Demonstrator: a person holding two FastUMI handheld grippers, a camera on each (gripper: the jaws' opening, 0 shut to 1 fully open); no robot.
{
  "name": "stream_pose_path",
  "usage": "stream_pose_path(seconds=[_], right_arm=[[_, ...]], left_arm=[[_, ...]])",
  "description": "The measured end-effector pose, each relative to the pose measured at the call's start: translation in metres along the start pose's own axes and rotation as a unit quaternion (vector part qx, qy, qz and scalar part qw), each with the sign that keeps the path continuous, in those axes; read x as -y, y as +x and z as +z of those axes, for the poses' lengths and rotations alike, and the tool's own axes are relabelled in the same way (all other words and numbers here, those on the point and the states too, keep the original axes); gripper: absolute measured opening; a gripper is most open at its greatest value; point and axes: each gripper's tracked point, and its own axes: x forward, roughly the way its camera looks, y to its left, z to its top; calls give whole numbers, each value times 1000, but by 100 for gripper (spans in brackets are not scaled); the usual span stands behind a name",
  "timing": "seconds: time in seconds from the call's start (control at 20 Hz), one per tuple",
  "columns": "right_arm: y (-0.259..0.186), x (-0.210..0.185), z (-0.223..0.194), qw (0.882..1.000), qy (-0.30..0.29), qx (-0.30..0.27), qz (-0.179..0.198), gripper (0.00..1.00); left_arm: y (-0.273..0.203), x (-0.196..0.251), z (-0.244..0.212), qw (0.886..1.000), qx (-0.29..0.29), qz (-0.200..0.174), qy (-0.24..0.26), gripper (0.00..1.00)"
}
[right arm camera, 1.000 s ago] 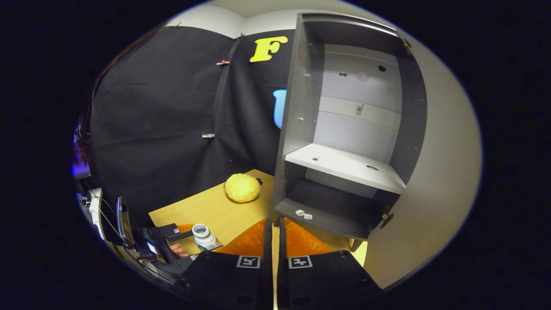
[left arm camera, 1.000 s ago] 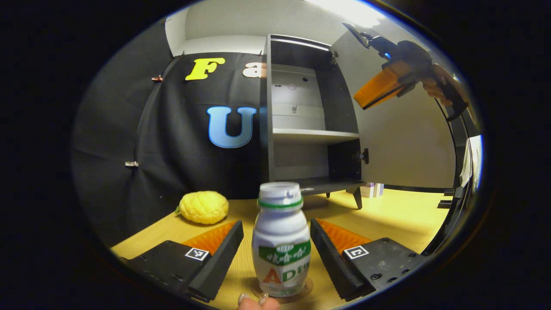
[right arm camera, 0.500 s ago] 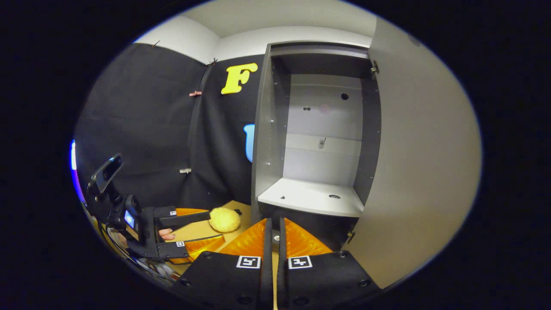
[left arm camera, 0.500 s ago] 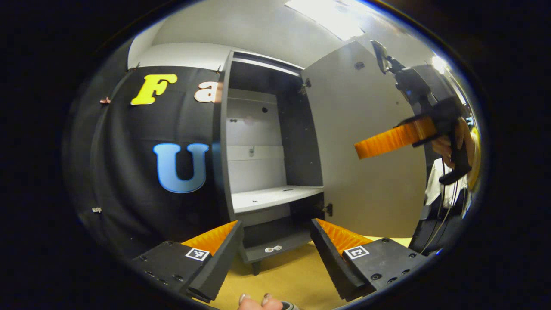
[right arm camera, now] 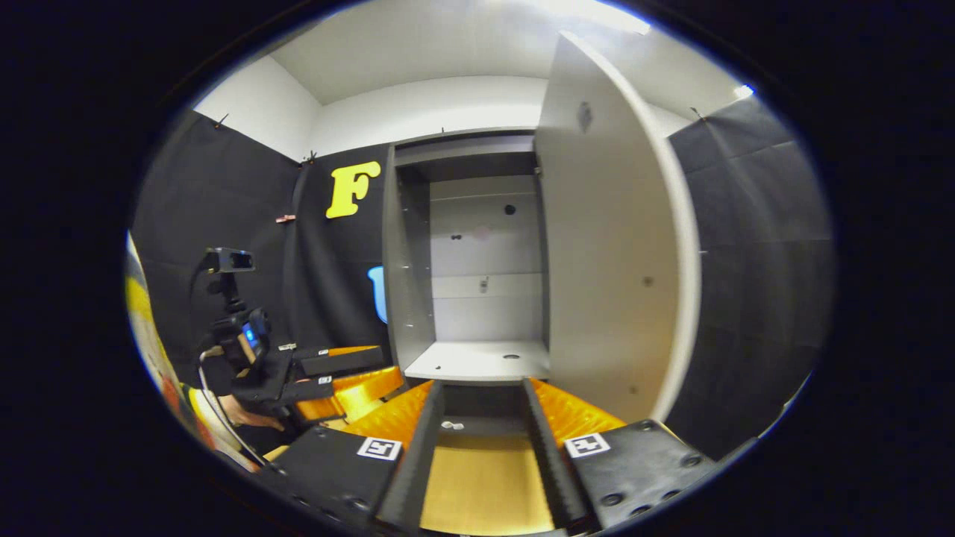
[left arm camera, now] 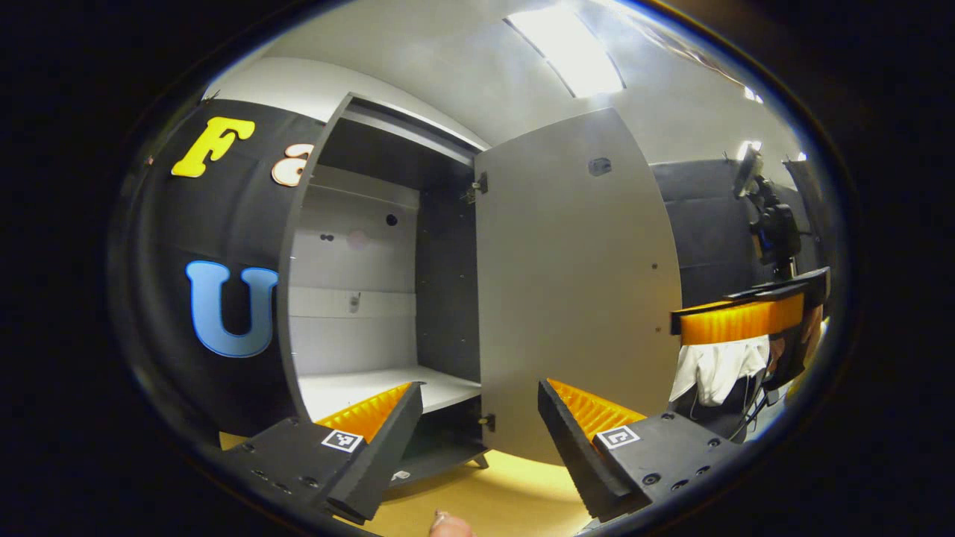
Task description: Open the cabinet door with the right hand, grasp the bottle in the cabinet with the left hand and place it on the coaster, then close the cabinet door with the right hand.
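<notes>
The grey cabinet (left arm camera: 358, 298) stands open, its door (left arm camera: 574, 298) swung out to the right of the opening. My left gripper (left arm camera: 480, 388) is open and holds nothing, pointing at the door's hinge edge above the table. In the right gripper view my right gripper (right arm camera: 481, 418) is open and empty, aimed at the cabinet (right arm camera: 477, 298) below its pale shelf (right arm camera: 477, 362), with the door (right arm camera: 612, 283) edge-on just right of it. The left gripper (right arm camera: 388, 364) hangs at the left, open. The right gripper (left arm camera: 683, 324) floats right of the door.
The wooden table (right arm camera: 481, 485) runs under the cabinet. Small pale bits (right arm camera: 448, 425) lie on the cabinet's dark bottom board. A white cloth (left arm camera: 716, 373) hangs at the far right. A fingertip (left arm camera: 448, 526) shows at the lower edge.
The left gripper, still open, rose and tilted up off the bottle, which left its view. The right gripper went from shut to open and drew back, facing the cabinet squarely.
</notes>
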Motion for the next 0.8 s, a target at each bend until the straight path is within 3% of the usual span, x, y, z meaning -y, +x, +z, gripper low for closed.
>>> stream_pose_path(seconds=[0.05, 0.1, 0.25, 0.35, 0.4, 0.45, 0.5, 0.55, 0.6, 0.65, 0.7, 0.75, 0.8], right_arm=[[-13, 13, 7, 1000, 6, 4, -11, 77], [-23, 27, 12, 1000, 10, 7, -24, 72], [-34, 85, 13, 997, 0, 5, -78, 100], [-38, 108, 16, 996, 0, 6, -91, 90], [-38, 116, 20, 996, 4, 11, -89, 90], [-37, 124, 25, 996, 12, 16, -85, 97], [-36, 132, 28, 996, 23, 21, -79, 90], [-34, 141, 32, 996, 34, 28, -72, 97], [-33, 150, 37, 996, 44, 36, -67, 97], [-35, 163, 42, 996, 53, 43, -58, 90], [-33, 169, 45, 996, 60, 47, -44, 97], [-30, 178, 44, 996, 63, 50, -34, 94], [-25, 185, 42, 997, 61, 46, -26, 97]], left_arm=[[10, 3, 3, 1000, 3, 1, 0, 98], [19, 5, 8, 1000, 9, 4, 1, 99], [40, 21, 14, 1000, 19, 4, 4, 99], [51, 30, 18, 1000, 21, 9, 11, 98], [55, 36, 19, 1000, 21, 11, 14, 98], [58, 41, 19, 999, 22, 14, 18, 99], [60, 44, 19, 999, 21, 20, 21, 98], [59, 47, 19, 999, 19, 27, 22, 99], [58, 50, 19, 999, 20, 35, 22, 98], [56, 51, 19, 999, 20, 45, 21, 98], [53, 52, 19, 998, 18, 55, 19, 98], [50, 52, 16, 998, 14, 65, 17, 97], [46, 50, 14, 997, 11, 80, 17, 97]])
